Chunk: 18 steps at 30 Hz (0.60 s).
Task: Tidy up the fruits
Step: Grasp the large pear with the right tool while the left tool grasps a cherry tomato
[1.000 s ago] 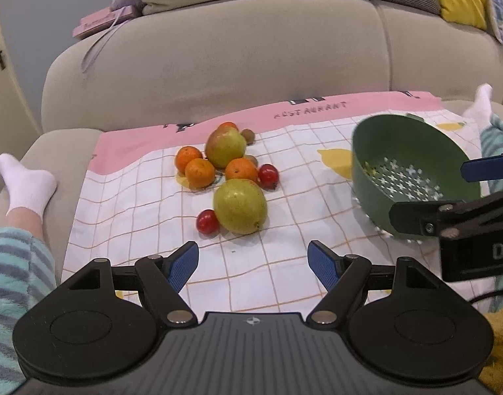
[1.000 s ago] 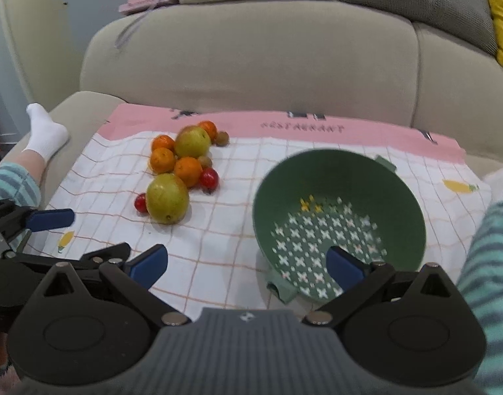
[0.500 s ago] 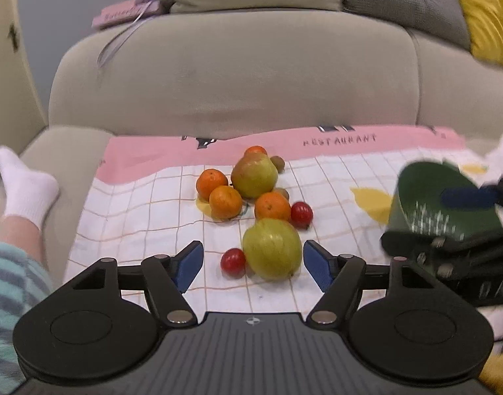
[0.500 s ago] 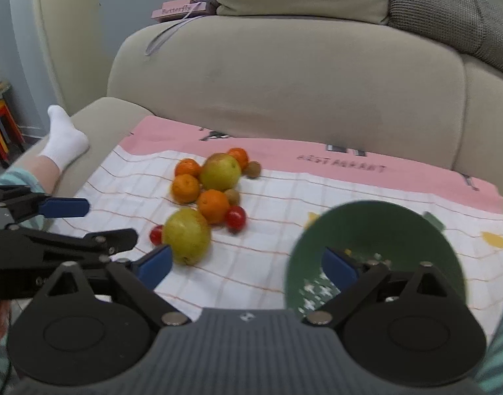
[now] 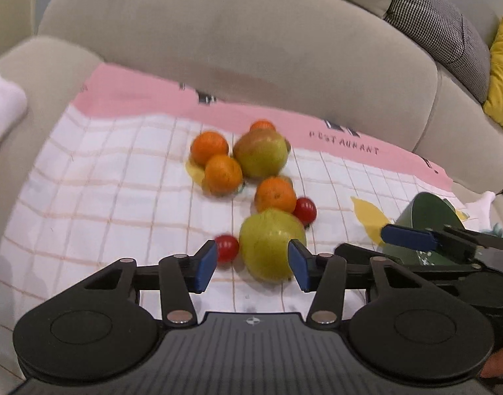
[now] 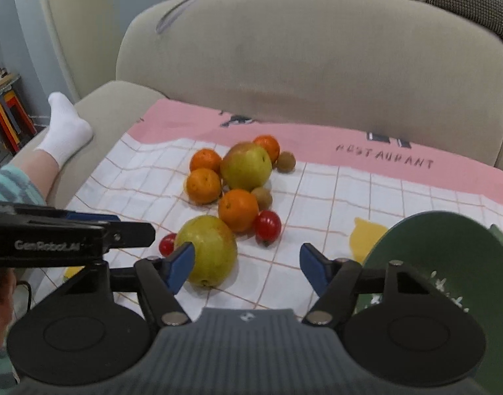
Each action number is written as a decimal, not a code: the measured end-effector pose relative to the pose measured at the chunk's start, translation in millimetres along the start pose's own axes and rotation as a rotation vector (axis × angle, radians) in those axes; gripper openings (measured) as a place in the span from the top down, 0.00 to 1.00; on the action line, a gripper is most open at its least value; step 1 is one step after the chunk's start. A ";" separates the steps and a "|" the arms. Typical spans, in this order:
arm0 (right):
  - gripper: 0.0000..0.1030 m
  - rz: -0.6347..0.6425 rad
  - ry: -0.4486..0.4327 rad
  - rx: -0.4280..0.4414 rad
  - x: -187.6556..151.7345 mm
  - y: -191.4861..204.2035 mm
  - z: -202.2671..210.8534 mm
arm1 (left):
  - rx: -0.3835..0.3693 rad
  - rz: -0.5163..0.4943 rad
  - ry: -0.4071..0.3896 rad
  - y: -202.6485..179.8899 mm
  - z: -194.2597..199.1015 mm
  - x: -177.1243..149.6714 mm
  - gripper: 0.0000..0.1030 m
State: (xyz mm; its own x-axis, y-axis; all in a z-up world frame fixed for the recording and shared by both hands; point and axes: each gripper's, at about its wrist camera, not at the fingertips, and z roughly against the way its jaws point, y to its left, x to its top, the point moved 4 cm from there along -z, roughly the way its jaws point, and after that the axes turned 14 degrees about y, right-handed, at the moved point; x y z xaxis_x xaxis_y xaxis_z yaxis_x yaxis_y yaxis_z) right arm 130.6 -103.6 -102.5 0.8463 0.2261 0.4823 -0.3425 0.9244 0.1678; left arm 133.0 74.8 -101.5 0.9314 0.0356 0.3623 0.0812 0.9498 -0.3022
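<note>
The left gripper (image 5: 253, 265) is closing with nothing pressed yet; the nearest green pear (image 5: 271, 243) lies just ahead between its pads, so I judge the first pick is only beginning. The right gripper (image 6: 246, 266) is also closing, empty, with bare cloth between its jaws; the green colander (image 6: 449, 263) at its right shows no fruit. Farther away, the oranges (image 6: 203, 186), the second pear (image 6: 246, 166), the tomatoes (image 6: 268, 225) and the kiwis (image 6: 286, 162) all wait on the checked cloth (image 6: 366, 204); nothing is sorted yet.
</note>
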 end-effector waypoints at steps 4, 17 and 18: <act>0.37 0.036 0.028 -0.005 -2.9 2.6 -16.0 | -0.012 0.024 0.036 7.0 -12.0 -1.1 0.48; 0.40 0.114 0.058 0.077 1.7 25.2 -58.2 | 0.087 0.050 0.079 30.2 -29.6 4.8 0.54; 0.38 0.114 0.059 0.076 3.0 26.1 -62.7 | 0.093 0.050 0.079 31.1 -30.8 5.6 0.54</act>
State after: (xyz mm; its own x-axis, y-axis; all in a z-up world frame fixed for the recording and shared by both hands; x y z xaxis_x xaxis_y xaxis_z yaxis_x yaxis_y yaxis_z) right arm 149.8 -59.5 -150.6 0.8216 0.3483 0.4512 -0.4662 0.8661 0.1804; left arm 151.6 94.9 -136.1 0.9587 0.0623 0.2777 0.0045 0.9723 -0.2337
